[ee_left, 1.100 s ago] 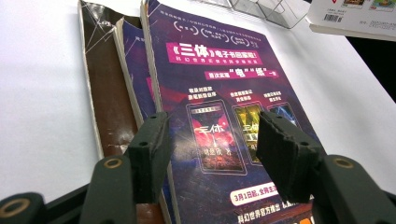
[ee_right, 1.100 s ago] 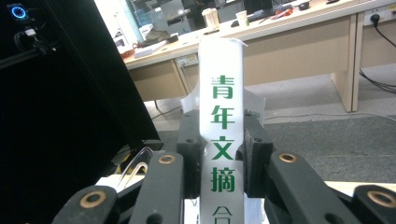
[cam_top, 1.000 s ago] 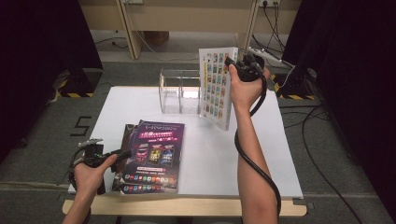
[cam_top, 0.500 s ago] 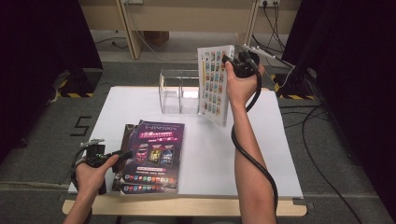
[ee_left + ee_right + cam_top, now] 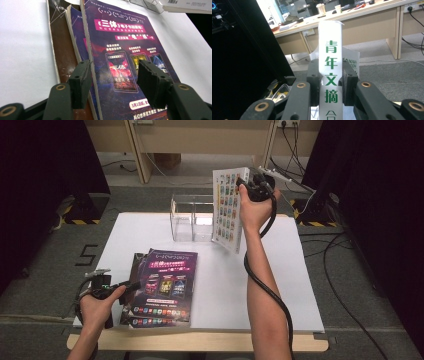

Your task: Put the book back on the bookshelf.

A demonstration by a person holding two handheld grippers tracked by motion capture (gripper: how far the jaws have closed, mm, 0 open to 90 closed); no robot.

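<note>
The right gripper point(image 5: 250, 187), clamped on the spine of the white magazine point(image 5: 229, 210), now sits slightly farther left and a little higher in the high view than a second ago. The magazine moves with it: its top edge rises and its lower corner hangs closer over the right compartment of the clear acrylic box point(image 5: 192, 217). The person's right forearm point(image 5: 262, 285) stands more upright beneath it.

Probably an office or lab: cluttered desks point(image 5: 362, 15), floor cables point(image 5: 350, 255).
</note>
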